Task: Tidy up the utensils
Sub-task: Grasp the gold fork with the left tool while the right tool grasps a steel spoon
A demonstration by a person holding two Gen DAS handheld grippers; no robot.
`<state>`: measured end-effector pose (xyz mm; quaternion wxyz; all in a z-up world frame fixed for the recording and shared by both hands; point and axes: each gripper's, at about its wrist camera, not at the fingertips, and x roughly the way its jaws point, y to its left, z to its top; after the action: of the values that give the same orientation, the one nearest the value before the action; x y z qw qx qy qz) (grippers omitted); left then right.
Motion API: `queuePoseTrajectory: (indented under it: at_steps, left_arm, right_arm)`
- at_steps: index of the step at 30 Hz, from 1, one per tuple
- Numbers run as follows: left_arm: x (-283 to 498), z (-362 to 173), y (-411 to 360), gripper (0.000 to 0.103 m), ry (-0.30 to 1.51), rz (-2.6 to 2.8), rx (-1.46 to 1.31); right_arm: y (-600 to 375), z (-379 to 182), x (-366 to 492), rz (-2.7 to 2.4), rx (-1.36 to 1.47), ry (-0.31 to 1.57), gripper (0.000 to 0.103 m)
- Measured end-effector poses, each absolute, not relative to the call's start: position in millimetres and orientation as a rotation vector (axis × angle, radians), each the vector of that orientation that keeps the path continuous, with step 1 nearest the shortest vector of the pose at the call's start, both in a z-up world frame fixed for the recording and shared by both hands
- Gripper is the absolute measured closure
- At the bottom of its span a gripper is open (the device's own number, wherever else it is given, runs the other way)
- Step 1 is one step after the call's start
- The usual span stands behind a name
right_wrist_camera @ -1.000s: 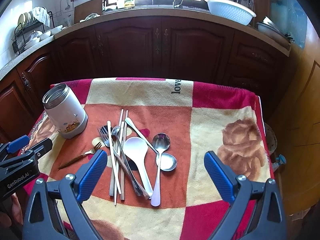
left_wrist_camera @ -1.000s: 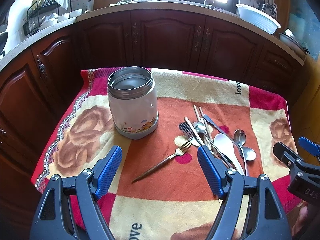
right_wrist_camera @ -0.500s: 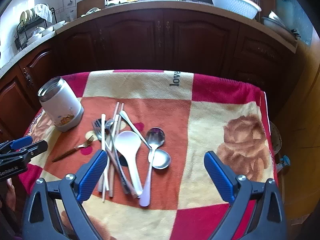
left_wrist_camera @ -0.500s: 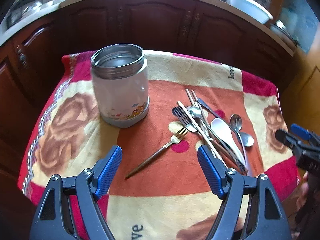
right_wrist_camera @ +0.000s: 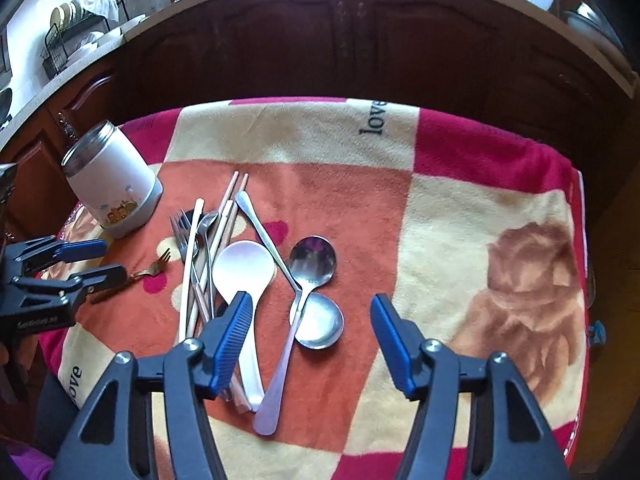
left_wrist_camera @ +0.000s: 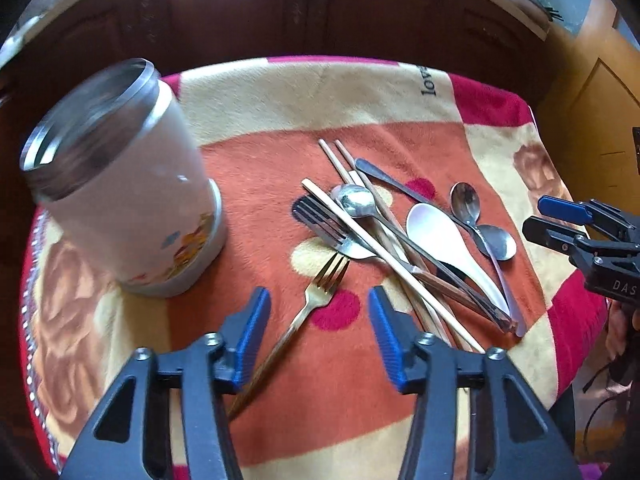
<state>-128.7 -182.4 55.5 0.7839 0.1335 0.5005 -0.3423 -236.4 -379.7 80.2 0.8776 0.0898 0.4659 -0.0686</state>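
Your left gripper (left_wrist_camera: pixel 319 336) hangs over the thin gold fork (left_wrist_camera: pixel 310 305) lying on the red, orange and cream blanket (left_wrist_camera: pixel 280 92), its jaws closing, pads astride the handle but not touching; your right gripper (right_wrist_camera: pixel 311 340) is closing too, the long steel spoon (right_wrist_camera: pixel 296 312) between its blue pads, ungripped; the white cylindrical steel-rimmed jar (left_wrist_camera: pixel 120 184) stands upright left of the piled cutlery, just beside the fork's tines.

A home kitchen — dark wood cabinets (right_wrist_camera: pixel 360 52), a dish rack (right_wrist_camera: pixel 76 36) on the counter.
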Motion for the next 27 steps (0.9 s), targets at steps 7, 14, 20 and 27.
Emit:
queuePoseTrajectory:
  at_steps: [7,14,20,27]
  left_arm:
    - [-113.6,36.4,-198.9,0.04,1.116,-0.764,0.358]
    - [-107.1,29.5,-206.3,0.057,1.16,-0.834,0.38]
    - [-104.0,33.4,-208.6,0.071,1.139,-0.86,0.377]
    - [-100.5,38.9,-199.8,0.074,1.166,-0.875,0.295]
  right_arm:
    - [-391.5,69.0,-219.6,-0.109,0.223,0.987,0.04]
    - [-405.5,58.9,-204.9,-0.063,0.267,0.988,0.051]
    - [-411.7,45.4,-194.7,-0.043,0.289,1.018,0.06]
    - [-422.7,27.7,-175.8,-0.003,0.329,1.054,0.06]
